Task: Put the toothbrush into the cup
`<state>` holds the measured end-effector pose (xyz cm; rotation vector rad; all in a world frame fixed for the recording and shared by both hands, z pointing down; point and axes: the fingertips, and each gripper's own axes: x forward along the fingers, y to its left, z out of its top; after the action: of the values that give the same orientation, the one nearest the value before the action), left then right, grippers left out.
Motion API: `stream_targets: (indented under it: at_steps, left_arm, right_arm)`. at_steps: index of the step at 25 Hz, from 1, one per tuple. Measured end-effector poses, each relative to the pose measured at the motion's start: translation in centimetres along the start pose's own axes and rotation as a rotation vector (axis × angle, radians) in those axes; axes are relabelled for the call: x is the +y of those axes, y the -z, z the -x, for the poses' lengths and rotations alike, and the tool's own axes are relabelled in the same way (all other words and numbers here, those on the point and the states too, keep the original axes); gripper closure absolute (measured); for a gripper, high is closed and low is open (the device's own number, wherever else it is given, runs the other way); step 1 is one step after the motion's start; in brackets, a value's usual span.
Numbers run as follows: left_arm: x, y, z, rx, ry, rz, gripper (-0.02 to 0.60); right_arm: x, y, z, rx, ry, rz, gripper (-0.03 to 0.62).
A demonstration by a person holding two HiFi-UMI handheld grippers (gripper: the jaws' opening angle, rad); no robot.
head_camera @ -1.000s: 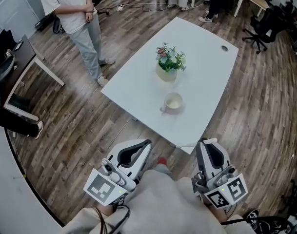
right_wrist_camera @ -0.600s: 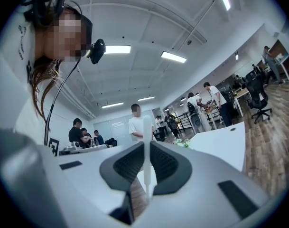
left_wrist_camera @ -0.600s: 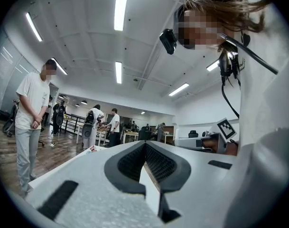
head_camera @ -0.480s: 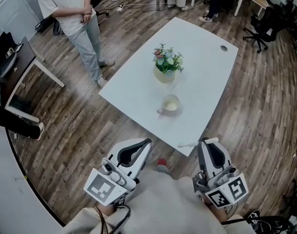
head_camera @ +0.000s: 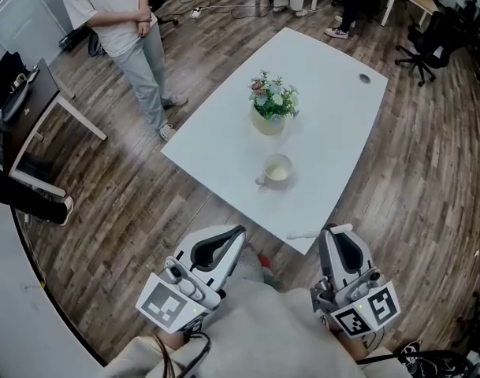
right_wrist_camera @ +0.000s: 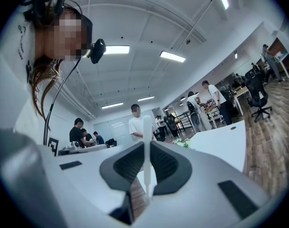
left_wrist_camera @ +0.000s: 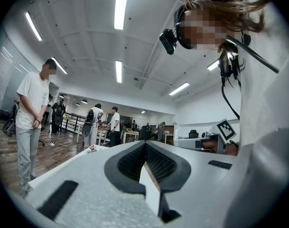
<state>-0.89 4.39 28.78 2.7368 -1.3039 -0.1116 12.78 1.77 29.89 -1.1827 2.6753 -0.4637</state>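
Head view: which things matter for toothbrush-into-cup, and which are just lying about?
Job:
- toothbrush, clamped in the right gripper
- cup, upright on the white table

Not part of it:
- flower vase, behind the cup
- left gripper, jaws together, empty
- standing person beside the table
- office chair, on the floor past the table

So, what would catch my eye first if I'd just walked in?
Likely the two devices low in the head view: the right hand-held gripper is shut on a thin white toothbrush held crosswise, the left hand-held gripper is shut on nothing. Ahead, a white table carries a flower vase at its middle and a cup nearer the person.
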Motion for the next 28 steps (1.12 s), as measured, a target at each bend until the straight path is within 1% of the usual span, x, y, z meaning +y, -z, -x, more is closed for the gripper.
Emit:
stream_targets:
  at_steps: [7,14,22,26,28]
  left_arm:
    - [1.3,0.0,-0.4,0.004,0.003,0.007,0.574]
    - [3.9,-0.1,-2.3,0.015,0.04,0.018,0.574]
    - [8.3,-0.8,-5.7,0.026,0.125,0.026,0.574]
    - [9.9,-0.7,-7.5,0.053,0.18,0.025,0.574]
    - [10.6,-0.6,-8.3,0.059,0.209,0.046,0.574]
  right_arm:
    - [-0.3,0.0,-1.1,0.001,0.013,-0.001,0.545]
    - [-1.4,-0.4,-3.9,0.0,0.053,0.003,0.546]
    - [-2.3,-1.5,-7.9,-0.037,0.098,0.018,0.545]
    - [-2.8,-2.0,-9.8,-0.062,0.117,0.034,0.545]
    - [-3.2,-2.1,-10.7,-0.068,0.133,0.037,0.545]
